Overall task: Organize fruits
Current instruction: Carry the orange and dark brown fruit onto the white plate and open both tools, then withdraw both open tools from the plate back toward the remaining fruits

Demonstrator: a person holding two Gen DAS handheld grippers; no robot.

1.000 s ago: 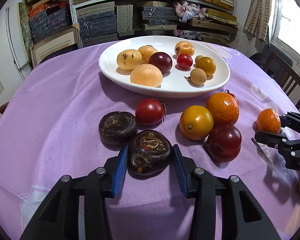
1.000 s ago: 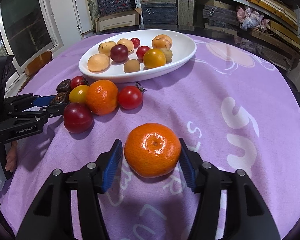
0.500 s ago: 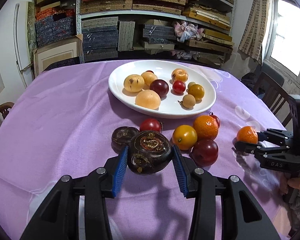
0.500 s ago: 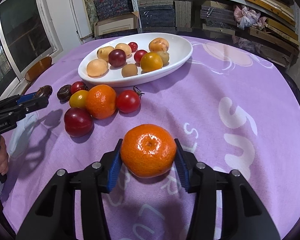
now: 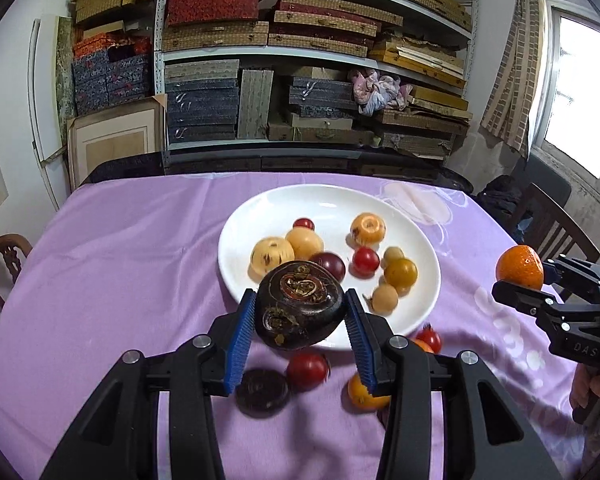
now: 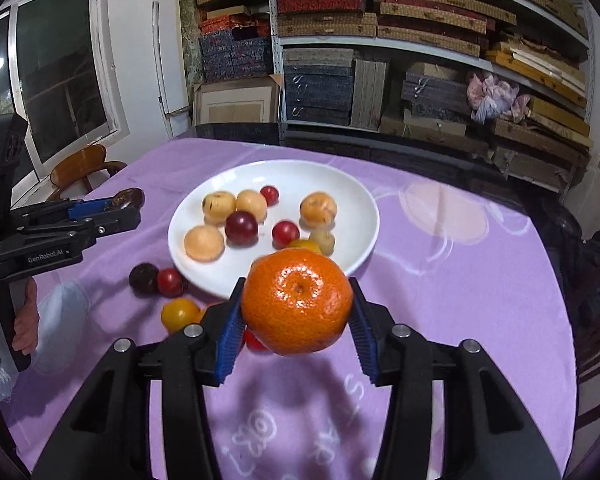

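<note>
both fruits are now lifted off the table: the left hand-held gripper clamps the dark fruit, the right hand-held gripper clamps the orange, both above the white plate, ready for placing.

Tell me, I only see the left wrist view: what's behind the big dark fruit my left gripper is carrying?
Observer: A pale peach-coloured fruit lies on the white plate nearest that rim, beside the dark red one.
Operator: My gripper covers the cloth near the plate. Any orange fruit under there?
Observer: Only a yellow-orange tomato shows clearly there; a sliver of orange beside it is mostly hidden.
Operator: Is the right gripper's mandarin gripped squarely?
Observer: Yes. The mandarin sits centred in the right gripper, a blue pad against each side, and it hangs clear above the purple tablecloth.
</note>
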